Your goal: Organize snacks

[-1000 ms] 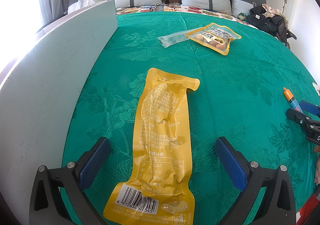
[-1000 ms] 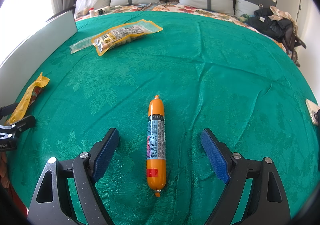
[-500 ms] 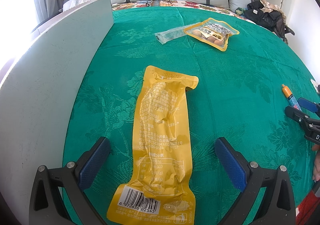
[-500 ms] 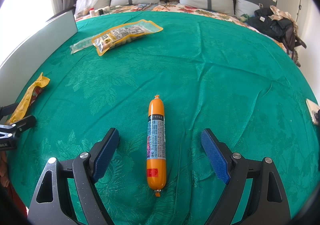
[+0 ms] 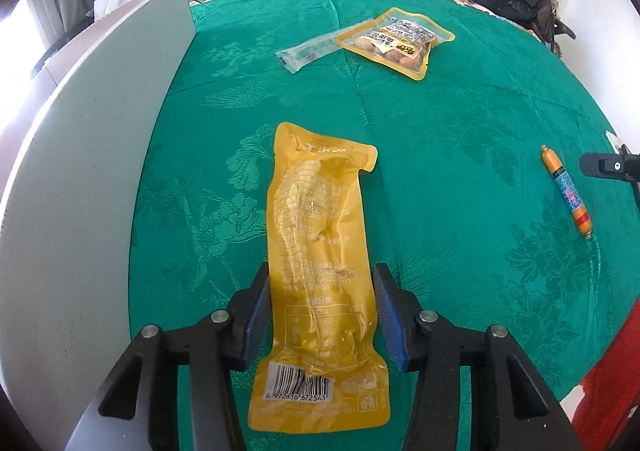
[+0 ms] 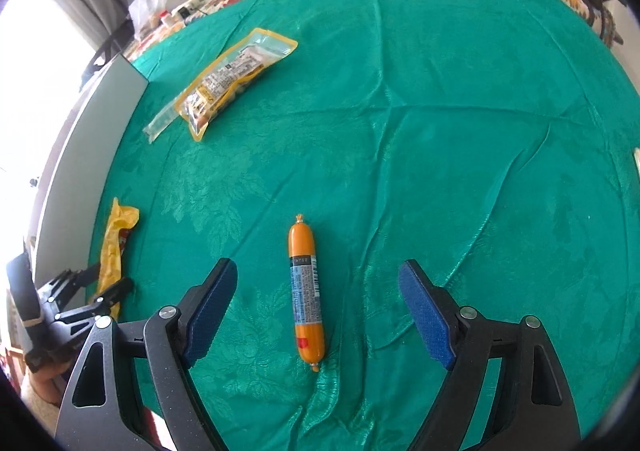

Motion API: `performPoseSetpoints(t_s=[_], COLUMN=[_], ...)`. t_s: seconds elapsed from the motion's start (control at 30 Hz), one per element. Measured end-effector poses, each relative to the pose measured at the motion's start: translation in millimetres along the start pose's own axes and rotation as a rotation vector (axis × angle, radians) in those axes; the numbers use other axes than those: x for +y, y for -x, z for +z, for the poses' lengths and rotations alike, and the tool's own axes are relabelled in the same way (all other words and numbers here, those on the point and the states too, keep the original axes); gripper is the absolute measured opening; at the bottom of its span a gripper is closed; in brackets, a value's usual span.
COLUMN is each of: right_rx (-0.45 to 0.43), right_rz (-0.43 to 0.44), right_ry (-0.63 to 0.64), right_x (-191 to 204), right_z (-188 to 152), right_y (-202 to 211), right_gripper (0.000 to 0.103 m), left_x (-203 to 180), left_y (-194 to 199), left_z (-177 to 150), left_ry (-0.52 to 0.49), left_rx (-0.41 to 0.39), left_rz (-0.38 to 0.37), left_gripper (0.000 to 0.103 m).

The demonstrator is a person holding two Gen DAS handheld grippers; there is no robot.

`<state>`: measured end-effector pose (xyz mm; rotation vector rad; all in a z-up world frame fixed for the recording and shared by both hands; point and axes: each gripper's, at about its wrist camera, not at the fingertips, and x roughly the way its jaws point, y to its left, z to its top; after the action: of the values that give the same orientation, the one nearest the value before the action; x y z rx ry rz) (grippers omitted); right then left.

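Left wrist view: left gripper (image 5: 322, 315) has just been closing; its blue pads now sit against both long edges of the long yellow pouch (image 5: 318, 275), which lies flat on the green bedspread (image 5: 460, 131). Barcode at the pouch's near end reads 6 972636 672545; other print too fine to read. Farther up the bed, a yellow-rimmed snack bag (image 5: 398, 41) with a clear window showing round brownish pieces; a clear wrapper (image 5: 310, 51) touches its left edge. Grey board (image 5: 80, 179) stands along the left edge of the bedspread, near the pouch. Orange sausage stick (image 5: 566, 191) lies well to the right, open cloth between.

Right wrist view: right gripper (image 6: 316, 303) has just been closing slightly but stands wide, pads clear of the orange sausage stick (image 6: 306, 293) lying lengthwise between them; blue-grey label band, text unreadable. Long yellow pouch (image 6: 114, 247) at far left by the grey board (image 6: 92, 155). Yellow-rimmed snack bag (image 6: 230, 79) farther up left. Right half of the green bedspread (image 6: 480, 131) is bare, creased cloth.
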<state>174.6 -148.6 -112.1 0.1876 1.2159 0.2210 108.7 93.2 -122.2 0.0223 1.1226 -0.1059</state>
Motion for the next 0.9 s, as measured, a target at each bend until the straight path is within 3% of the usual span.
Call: performPoseSetpoints(t_s=[0.07, 0.13, 0.17, 0.23, 0.5, 0.53, 0.57, 0.6, 0.63, 0.8, 0.87, 0.9], right_rx=[0.040, 0.095, 0.089, 0.097, 0.048, 0.044, 0.037, 0.027, 0.014, -0.066, -0.079, -0.082], right_rz=[-0.043, -0.066, -0.089, -0.126, 0.052, 0.072, 0.092, 0.118, 0.143, 0.189, 0.200, 0.210], right_ry=[0.065, 0.109, 0.129, 0.143, -0.017, -0.018, -0.013, -0.004, 0.006, 0.094, 0.110, 0.109], right_x=[14, 24, 28, 32, 30, 36, 44, 55, 66, 121, 131, 132], right_z=[-2, -7, -9, -11, -20, -20, -19, -14, -11, 11, 12, 12], right_y=[-12, -26, -28, -29, 3, 6, 9, 13, 17, 35, 38, 37], right_gripper=[0.071, 0.045, 0.043, 0.017, 0.017, 0.017, 0.017, 0.017, 0.017, 0.017, 0.017, 0.017], left_x=[2, 6, 8, 10, 17, 17, 18, 21, 24, 30, 28, 24], left_y=[3, 8, 11, 17, 52, 59, 65, 70, 73, 61, 51, 48], left_z=[-4, -10, -13, -17, -13, -11, -9, -7, -5, -10, -16, -19], left_ry=[0.021, 0.054, 0.070, 0.091, 0.189, 0.189, 0.189, 0.196, 0.203, 0.170, 0.160, 0.146], left_rx=[-0.014, -0.022, -0.025, -0.032, -0.094, -0.116, -0.126, -0.134, -0.136, -0.083, -0.051, -0.031], left_rz=[-0.024, -0.069, -0.092, -0.124, -0.252, -0.251, -0.270, -0.288, -0.302, -0.279, -0.265, -0.267], left_gripper=[0.048, 0.047, 0.047, 0.047, 0.044, 0.029, 0.025, 0.005, 0.003, 0.004, 0.011, 0.025])
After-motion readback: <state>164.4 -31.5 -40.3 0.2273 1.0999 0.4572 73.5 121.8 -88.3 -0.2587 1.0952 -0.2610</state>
